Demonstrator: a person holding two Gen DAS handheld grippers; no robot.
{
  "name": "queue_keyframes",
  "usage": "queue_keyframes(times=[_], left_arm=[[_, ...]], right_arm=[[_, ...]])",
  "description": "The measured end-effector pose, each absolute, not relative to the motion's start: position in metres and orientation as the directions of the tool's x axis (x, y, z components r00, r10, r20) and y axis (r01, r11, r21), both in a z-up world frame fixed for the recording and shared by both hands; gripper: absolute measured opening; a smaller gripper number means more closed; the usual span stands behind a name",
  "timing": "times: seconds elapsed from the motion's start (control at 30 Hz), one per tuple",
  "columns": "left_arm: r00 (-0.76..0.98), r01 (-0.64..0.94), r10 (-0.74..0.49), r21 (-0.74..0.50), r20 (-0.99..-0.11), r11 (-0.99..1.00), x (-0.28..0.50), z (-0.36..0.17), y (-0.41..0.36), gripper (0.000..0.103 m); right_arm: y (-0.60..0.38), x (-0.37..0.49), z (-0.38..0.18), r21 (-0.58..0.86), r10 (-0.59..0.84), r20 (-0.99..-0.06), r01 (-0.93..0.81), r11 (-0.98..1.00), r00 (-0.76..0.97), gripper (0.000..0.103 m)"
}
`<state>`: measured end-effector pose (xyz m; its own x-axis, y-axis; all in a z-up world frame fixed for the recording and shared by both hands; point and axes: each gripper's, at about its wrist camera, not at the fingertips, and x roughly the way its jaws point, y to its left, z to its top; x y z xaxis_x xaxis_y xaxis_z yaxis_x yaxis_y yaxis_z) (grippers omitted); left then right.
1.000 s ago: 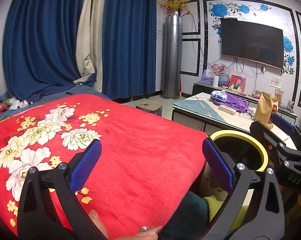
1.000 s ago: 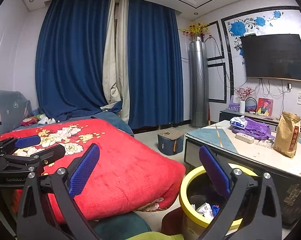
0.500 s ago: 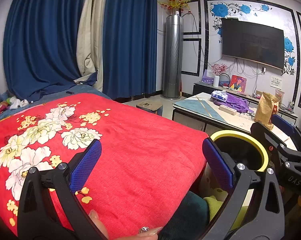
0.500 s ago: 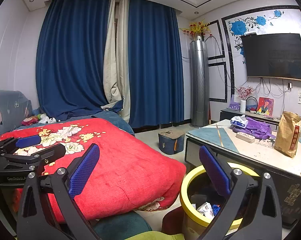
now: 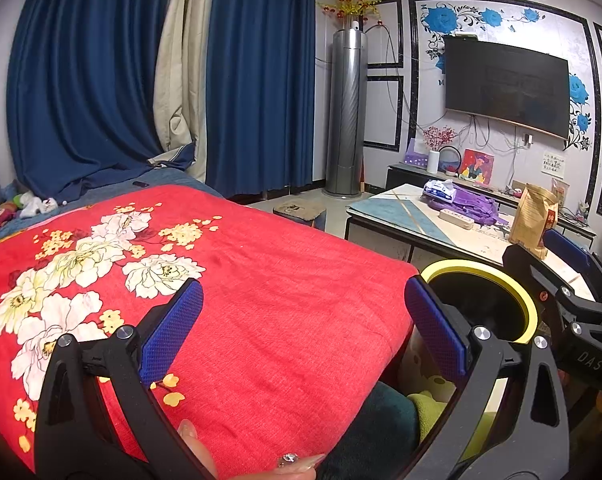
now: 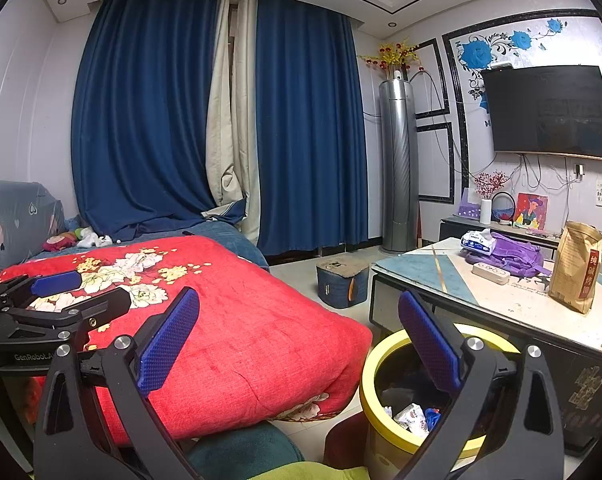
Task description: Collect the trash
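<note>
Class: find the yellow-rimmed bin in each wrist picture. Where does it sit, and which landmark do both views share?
Left wrist: the bin sits lower right, behind the tool's right finger.
Right wrist: the bin sits bottom centre-right, with trash visible inside.
Shared landmark: the brown paper bag on the table.

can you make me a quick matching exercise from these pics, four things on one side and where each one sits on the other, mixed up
Things:
1. brown paper bag
2. yellow-rimmed bin
3. television
4. red floral blanket

Places:
a. mounted on the wall
b. spread over the bed
c. standing on the low table
d. on the floor between bed and table, wrappers inside

Pairs: 1-c, 2-d, 3-a, 4-b
</note>
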<state>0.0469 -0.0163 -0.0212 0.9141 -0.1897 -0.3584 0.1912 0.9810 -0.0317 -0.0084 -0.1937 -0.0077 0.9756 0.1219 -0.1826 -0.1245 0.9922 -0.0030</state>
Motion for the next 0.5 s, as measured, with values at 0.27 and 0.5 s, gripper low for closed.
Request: queue_keyframes(times=[0.27, 0.5], left_arm=[[0.914, 0.192, -0.190, -0.032, -0.359, 0.981, 0.0473, -0.0212, -0.0158, 0.092], [0.914, 0.192, -0.191, -0.032, -0.359, 0.981, 0.0476, -0.0212, -0.0155, 0.092]], right_arm=[[-0.1922, -0.0087, -0.0108, -0.002, 0.122, -0.183, -0.125, 0.992, 0.975, 0.097], [-0.1920, -0.0086, -0.0104, -0.002, 0.121, -0.183, -0.124, 0.992, 0.976, 0.097]])
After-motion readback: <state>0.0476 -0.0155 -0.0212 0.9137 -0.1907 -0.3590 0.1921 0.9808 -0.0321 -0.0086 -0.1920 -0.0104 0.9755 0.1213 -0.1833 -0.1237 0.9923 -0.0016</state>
